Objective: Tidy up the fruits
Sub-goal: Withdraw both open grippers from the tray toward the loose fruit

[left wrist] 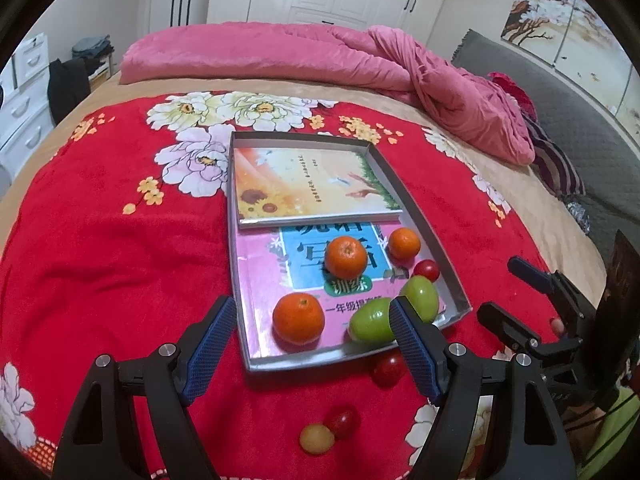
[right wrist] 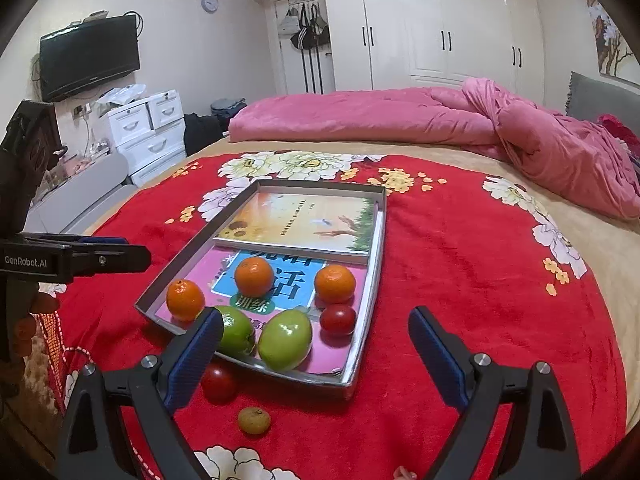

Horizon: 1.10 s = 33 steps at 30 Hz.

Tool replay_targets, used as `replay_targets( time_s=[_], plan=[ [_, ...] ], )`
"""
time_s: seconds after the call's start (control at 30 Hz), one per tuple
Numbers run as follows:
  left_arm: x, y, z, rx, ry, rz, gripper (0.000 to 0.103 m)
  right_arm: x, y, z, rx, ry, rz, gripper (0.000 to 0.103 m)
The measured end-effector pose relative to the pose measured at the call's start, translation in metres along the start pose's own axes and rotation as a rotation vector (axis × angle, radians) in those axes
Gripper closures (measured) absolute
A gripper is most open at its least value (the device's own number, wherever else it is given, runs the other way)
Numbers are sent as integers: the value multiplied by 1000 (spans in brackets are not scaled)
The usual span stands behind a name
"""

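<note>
A shallow grey tray lies on the red flowered blanket. Inside it, on a pink book, sit three oranges, two green fruits and a cherry tomato. Loose on the blanket in front of the tray are two more tomatoes and a yellowish fruit. My left gripper hovers open over the tray's near end, holding nothing. My right gripper stands wide open and empty over the tray's near corner.
A sunflower-cover book fills the tray's far half. A bunched pink quilt lies across the far side of the bed, and a grey headboard stands at the right. White drawers and a wall TV are beyond the bed's left edge.
</note>
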<state>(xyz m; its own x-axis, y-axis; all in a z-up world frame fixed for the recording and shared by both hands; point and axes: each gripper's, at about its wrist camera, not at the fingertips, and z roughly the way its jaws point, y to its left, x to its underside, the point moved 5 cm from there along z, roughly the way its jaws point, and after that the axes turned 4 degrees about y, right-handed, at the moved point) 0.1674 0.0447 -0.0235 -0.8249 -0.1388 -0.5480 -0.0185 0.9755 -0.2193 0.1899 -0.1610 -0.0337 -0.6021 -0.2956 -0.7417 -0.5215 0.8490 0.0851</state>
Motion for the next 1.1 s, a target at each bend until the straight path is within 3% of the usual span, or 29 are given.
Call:
replay_targets(
  time_s=[1.1],
  plan=[
    [34, 7, -12, -34, 45, 27, 23, 18, 38, 5, -68, 62, -87, 8]
  ],
)
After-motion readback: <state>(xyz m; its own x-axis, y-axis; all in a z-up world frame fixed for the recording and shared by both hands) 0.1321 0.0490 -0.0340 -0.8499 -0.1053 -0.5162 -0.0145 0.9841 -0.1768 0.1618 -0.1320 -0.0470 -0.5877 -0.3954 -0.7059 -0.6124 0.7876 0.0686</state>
